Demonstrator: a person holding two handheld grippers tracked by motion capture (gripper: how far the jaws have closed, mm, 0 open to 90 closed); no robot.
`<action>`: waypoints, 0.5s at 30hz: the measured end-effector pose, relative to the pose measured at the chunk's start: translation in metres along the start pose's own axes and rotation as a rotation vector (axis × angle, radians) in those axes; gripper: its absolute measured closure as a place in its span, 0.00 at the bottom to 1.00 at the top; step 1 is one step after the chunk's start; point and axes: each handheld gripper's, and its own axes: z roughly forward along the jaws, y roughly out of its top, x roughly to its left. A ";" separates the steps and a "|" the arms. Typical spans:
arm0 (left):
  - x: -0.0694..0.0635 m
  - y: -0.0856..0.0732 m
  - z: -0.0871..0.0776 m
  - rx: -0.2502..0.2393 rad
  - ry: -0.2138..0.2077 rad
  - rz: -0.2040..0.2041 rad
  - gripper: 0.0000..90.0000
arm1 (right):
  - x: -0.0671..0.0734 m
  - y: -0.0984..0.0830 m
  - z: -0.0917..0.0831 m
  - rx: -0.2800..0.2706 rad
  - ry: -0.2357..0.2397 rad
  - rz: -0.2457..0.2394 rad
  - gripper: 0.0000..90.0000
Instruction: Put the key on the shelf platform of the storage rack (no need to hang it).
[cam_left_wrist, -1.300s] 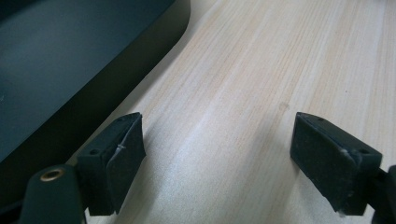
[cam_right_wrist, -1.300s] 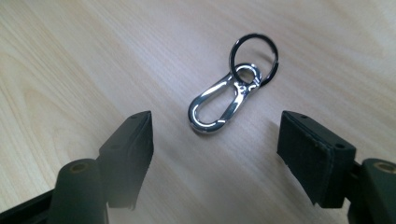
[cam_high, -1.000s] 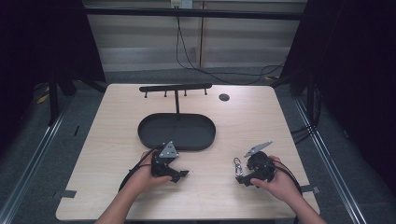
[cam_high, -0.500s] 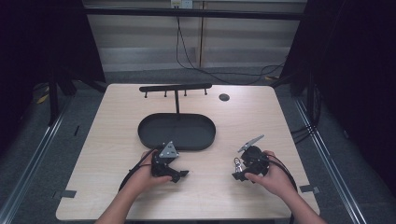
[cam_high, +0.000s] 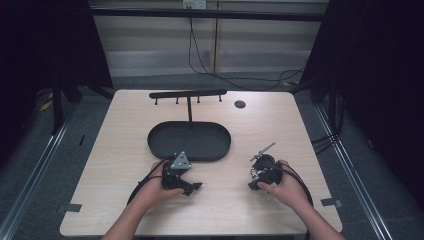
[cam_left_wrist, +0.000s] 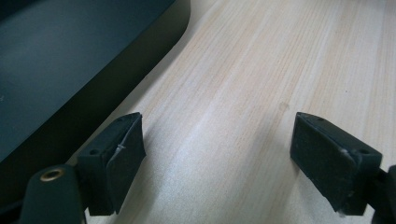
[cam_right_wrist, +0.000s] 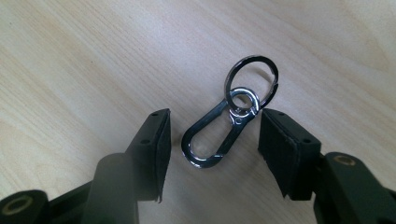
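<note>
R fingers straddling clip, L idle by tray.
I've got the right gripper (cam_right_wrist: 212, 154) spread wide around the shiny metal carabiner clip with key ring (cam_right_wrist: 219, 137), flat on the pale wood surface (cam_right_wrist: 70, 60), prob. for a pinch; left gripper (cam_left_wrist: 217, 158) wide, empty, beside the black oval tray (cam_left_wrist: 56, 60).

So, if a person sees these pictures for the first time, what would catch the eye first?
Probably the shiny metal clip with its key ring, lying flat on the wooden table between the open jaws of the right hand-held gripper. Next, the black oval tray at the table's middle with a hook rack behind it; the left hand-held gripper is open beside the tray.
</note>
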 end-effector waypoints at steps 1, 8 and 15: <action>0.000 0.000 0.000 0.000 0.000 0.000 0.19 | 0.001 0.001 0.000 0.009 -0.005 0.003 0.51; 0.000 0.000 0.000 0.000 0.001 0.000 0.19 | 0.007 0.011 -0.001 0.094 -0.030 -0.003 0.74; 0.000 0.000 0.000 0.000 0.000 0.000 0.19 | 0.008 0.016 0.000 0.132 -0.037 -0.006 0.76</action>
